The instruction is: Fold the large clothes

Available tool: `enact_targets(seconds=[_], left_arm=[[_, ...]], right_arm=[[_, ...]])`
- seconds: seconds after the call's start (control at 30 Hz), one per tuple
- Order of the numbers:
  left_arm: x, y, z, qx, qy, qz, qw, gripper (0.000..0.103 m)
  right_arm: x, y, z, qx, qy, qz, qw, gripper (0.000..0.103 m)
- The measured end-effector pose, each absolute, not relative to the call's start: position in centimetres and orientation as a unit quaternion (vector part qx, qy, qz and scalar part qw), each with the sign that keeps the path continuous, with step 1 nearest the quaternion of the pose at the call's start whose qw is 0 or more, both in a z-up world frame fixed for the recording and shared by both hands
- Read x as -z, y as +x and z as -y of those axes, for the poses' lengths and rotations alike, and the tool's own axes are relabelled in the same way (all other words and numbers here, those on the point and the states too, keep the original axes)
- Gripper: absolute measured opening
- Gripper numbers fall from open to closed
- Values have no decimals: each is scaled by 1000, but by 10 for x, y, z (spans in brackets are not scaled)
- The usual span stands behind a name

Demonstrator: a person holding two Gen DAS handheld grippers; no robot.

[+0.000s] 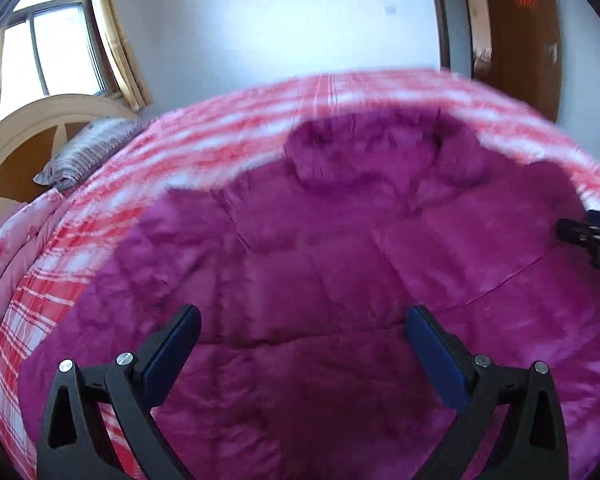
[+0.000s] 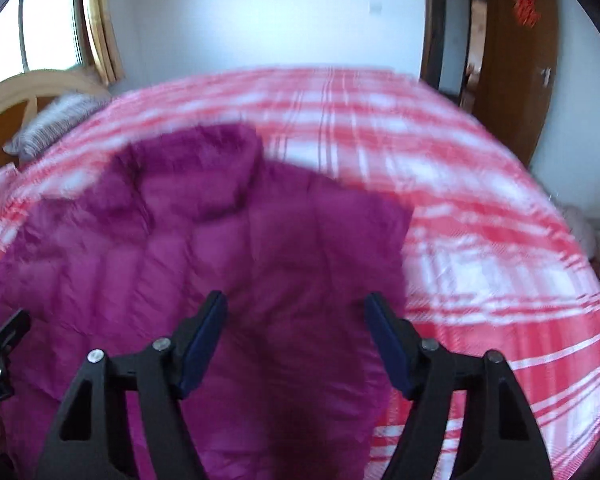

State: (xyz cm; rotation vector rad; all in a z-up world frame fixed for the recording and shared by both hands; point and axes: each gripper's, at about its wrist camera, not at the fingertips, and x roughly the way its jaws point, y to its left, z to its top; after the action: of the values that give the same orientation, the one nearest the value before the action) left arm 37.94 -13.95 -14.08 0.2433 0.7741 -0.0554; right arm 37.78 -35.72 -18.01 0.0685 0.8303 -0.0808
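Note:
A large magenta quilted jacket (image 1: pixel 340 264) with a fur-trimmed hood (image 1: pixel 364 152) lies spread on a bed with a red and white plaid cover (image 1: pixel 204 136). My left gripper (image 1: pixel 304 320) is open and empty, hovering over the jacket's lower middle. In the right wrist view the jacket (image 2: pixel 204 248) fills the left half of the plaid cover (image 2: pixel 480 240). My right gripper (image 2: pixel 296 308) is open and empty above the jacket's right side. The right gripper's tip also shows at the right edge of the left wrist view (image 1: pixel 592 240). Both views are motion-blurred.
A striped pillow (image 1: pixel 88 152) lies at the bed's head by a curved wooden headboard (image 1: pixel 16 144). A window (image 1: pixel 56 48) with curtains is at the back left. A brown wooden door (image 2: pixel 512 52) stands at the back right.

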Motion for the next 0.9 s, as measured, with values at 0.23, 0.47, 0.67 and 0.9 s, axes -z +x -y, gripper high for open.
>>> enact_targets(seconds=[0.23,0.47,0.67,0.9], left_arm=[[170,392,138,33,110,-410,905,102],[178,402,123,60,51,-438,896,102],[178,396,126,56,57,-431,899,102],[178,396,126,56,56,-429,900,102]], right_arm=[[211,378,366,40,28,-430,902,72],[209,382,361,54,-2,-446,893,74],[150,370,365,69,57,-396,914,59],[173,410,340,68,27,-422,904,59]])
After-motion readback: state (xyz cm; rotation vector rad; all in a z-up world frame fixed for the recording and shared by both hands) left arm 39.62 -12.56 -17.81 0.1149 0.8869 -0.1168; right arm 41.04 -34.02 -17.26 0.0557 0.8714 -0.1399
